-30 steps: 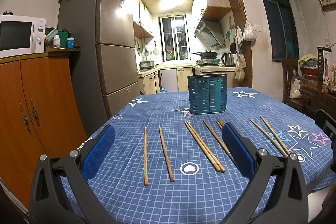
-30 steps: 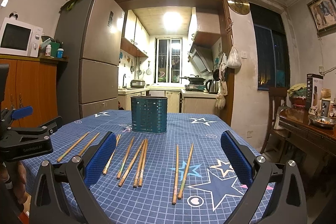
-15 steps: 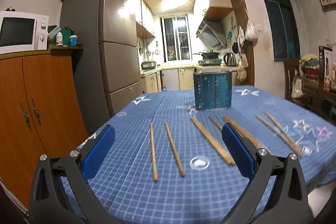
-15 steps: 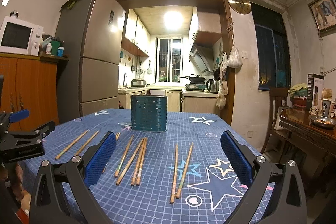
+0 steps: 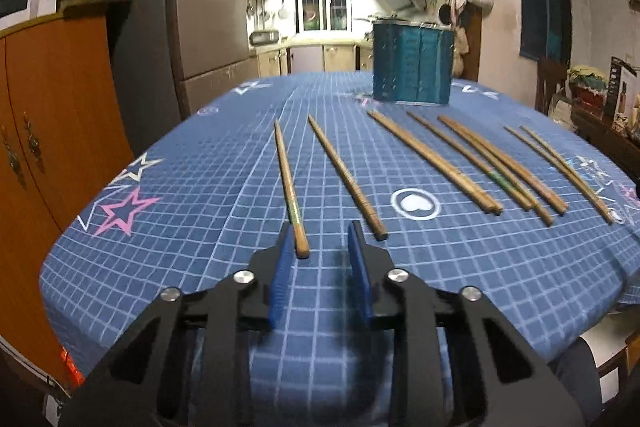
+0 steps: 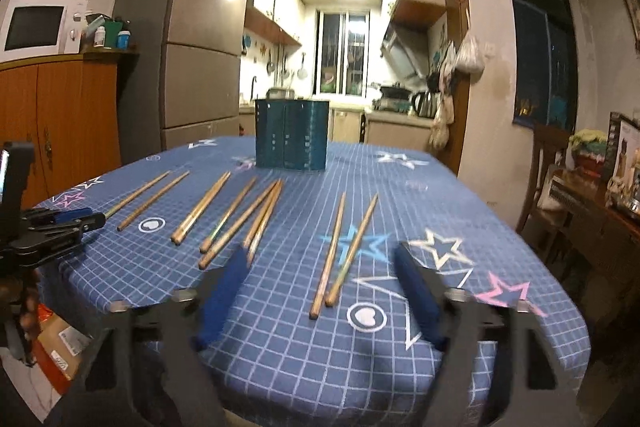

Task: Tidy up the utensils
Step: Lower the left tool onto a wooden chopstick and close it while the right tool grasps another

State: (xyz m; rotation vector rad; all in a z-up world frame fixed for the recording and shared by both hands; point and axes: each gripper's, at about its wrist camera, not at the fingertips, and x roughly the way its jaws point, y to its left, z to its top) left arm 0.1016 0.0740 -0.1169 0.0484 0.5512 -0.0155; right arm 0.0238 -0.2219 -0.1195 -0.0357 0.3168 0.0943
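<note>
Left claw [image 5: 318,241] narrowed by chopstick [image 5: 289,183], contact unclear

The left gripper [image 5: 318,239] has narrowed its jaws and dropped low to the tablecloth, its left pad now beside the near end of the leftmost chopstick [image 5: 289,187]. The right gripper [image 6: 324,259] has also narrowed, bracketing the rightmost chopstick pair [image 6: 340,255].
</note>
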